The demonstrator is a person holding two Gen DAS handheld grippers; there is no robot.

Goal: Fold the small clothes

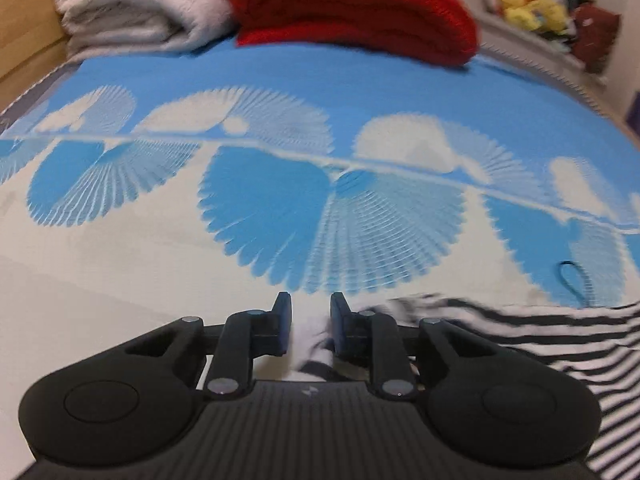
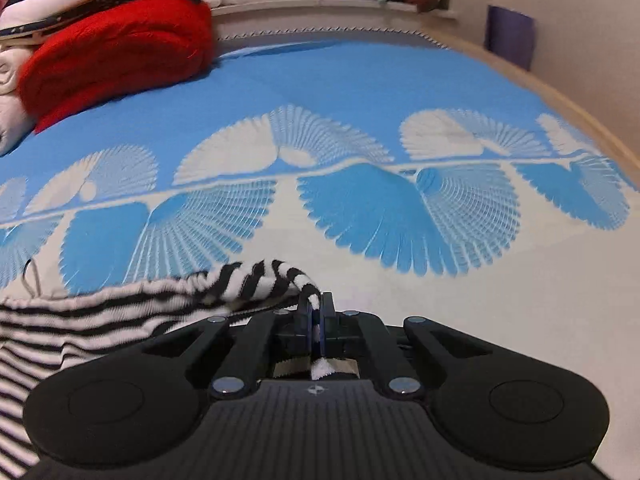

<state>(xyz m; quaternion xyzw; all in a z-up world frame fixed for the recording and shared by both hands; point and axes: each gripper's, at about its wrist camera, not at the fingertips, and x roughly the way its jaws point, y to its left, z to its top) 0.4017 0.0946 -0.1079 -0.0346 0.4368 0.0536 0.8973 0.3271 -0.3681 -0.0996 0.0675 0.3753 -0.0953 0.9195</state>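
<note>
**One Corner Gripped, the Other Loose**

While the striped garment (image 1: 560,344) lies at the near edge of the bed (image 1: 120,280), only one side of it is truly held. On the left, the left gripper (image 1: 310,328) hovers low over the blue-and-white bedspread with its fingers (image 1: 282,320) spread a little apart; a fold of striped cloth sits in the gap, but the pads do not appear to press on it. From there the garment runs off to the right, its black and white bands rumpled and blurred. Farther right, the right gripper (image 2: 317,320) has its fingers pressed together on a bunched corner of the same garment (image 2: 100,312), with a tail of fabric poking out behind the pads.

Far across the bed, at the left, sit a white blanket (image 1: 132,8) and a red folded knit (image 1: 352,12), well apart from the work.

The risk, as I judge it, is uneven tension: if the right hand lifts or pulls before the left closes, the cloth could slip from the open fingers, twist, and make a crooked fold. The bunched right-hand grip may also trap extra layers.
</note>
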